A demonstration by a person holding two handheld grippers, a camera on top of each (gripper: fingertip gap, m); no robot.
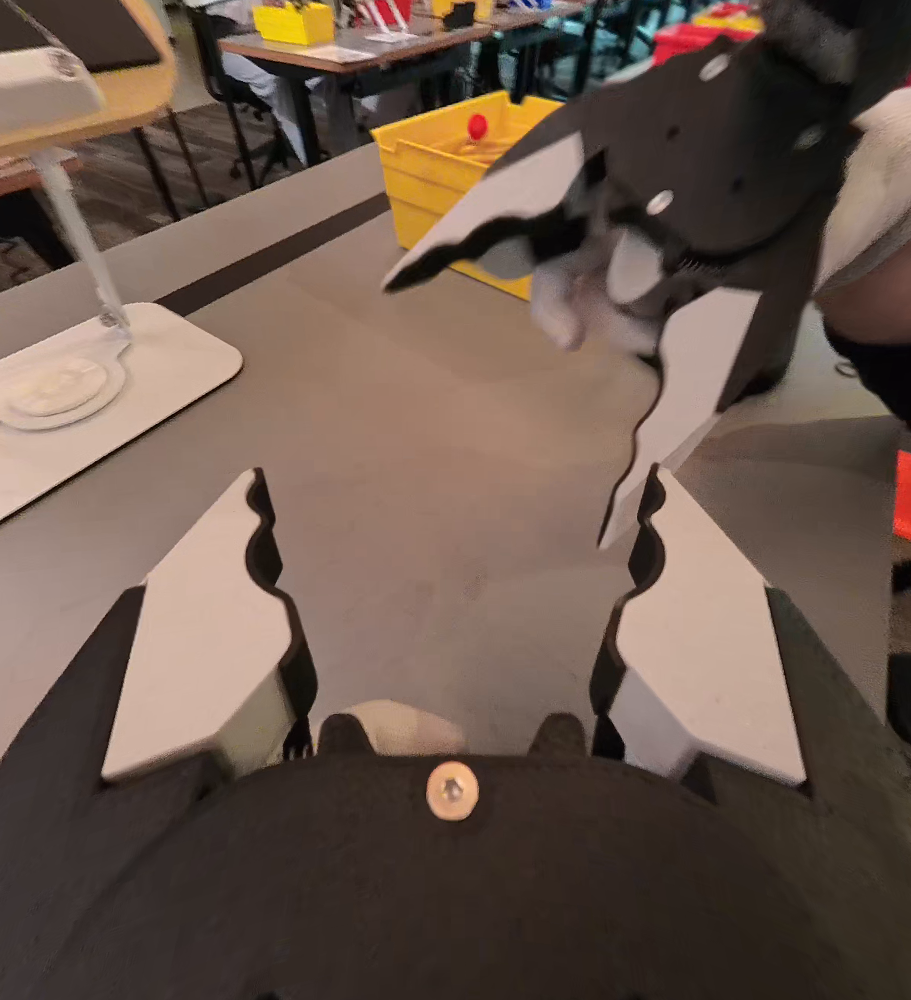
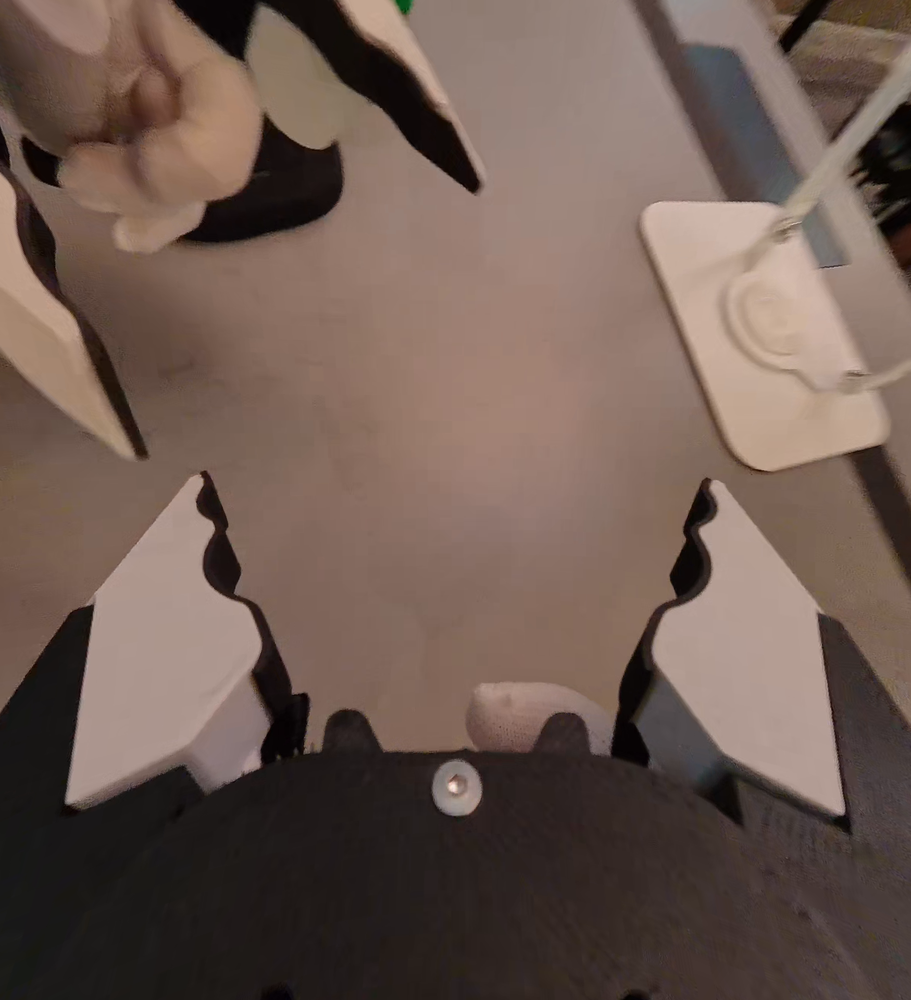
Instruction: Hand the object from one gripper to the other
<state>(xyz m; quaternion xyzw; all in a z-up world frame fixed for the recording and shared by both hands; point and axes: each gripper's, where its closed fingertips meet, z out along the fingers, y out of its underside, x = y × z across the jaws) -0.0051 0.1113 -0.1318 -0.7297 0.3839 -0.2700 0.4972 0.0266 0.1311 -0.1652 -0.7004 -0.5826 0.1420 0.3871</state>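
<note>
Both grippers, left gripper point(image 1: 456, 519) and right gripper point(image 2: 456, 519), are hanging spread, pinching nothing; we are risking finger collision at two o'clock.

The place looks like a lab or shared workroom. A grey tabletop point(image 1: 415, 406) carries a white desk lamp point(image 1: 71, 346) and a yellow parts bin point(image 1: 431, 178); behind it stand more desks point(image 1: 355, 51), yellow bins point(image 1: 293, 24) and red crates point(image 1: 683, 38).
</note>
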